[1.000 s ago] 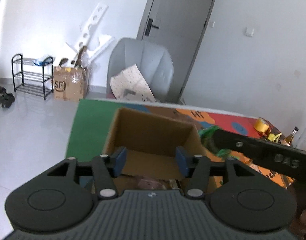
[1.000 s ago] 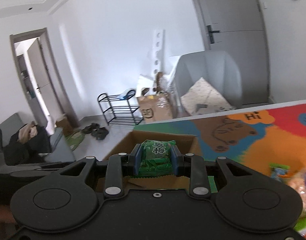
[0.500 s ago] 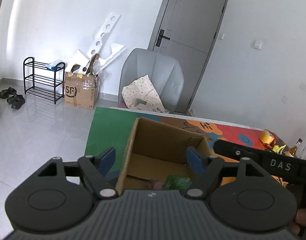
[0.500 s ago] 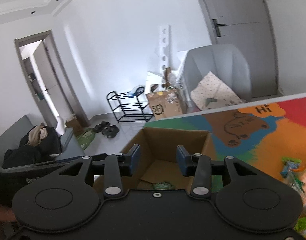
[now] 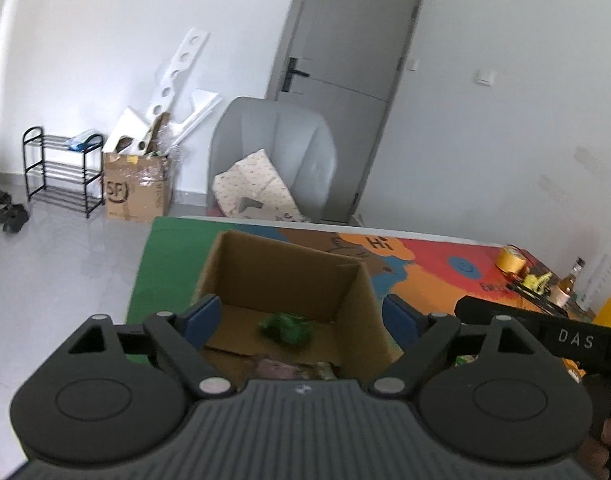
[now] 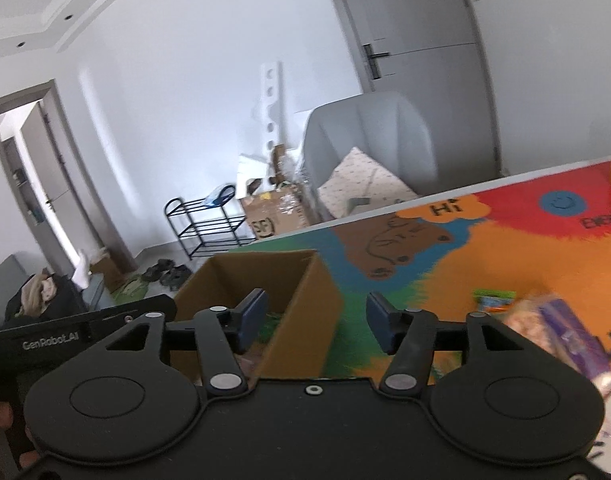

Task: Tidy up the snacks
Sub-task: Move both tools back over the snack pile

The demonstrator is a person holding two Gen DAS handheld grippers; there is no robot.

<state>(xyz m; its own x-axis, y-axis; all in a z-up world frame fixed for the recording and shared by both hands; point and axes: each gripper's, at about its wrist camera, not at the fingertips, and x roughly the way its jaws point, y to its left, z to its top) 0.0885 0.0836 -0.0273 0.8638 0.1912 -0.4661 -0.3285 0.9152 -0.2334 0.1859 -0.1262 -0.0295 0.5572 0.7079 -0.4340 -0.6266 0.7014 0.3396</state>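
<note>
Fingers on my left gripper [image 5: 301,318] and right gripper [image 6: 314,322] have just been opening, both empty, green snack [image 5: 288,326] lying in the box [image 5: 361,312].

walls white | grey door [image 5: 345,92] | grey armchair [image 5: 273,152] | black shoe rack [image 5: 61,172] | pale tiled floor [image 5: 65,272]

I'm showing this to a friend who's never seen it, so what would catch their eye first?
Probably the open cardboard box standing on the bright cartoon play mat, with a green snack packet lying on its floor. Next, more snack packets lie loose on the mat to the box's right in the right wrist view.
</note>
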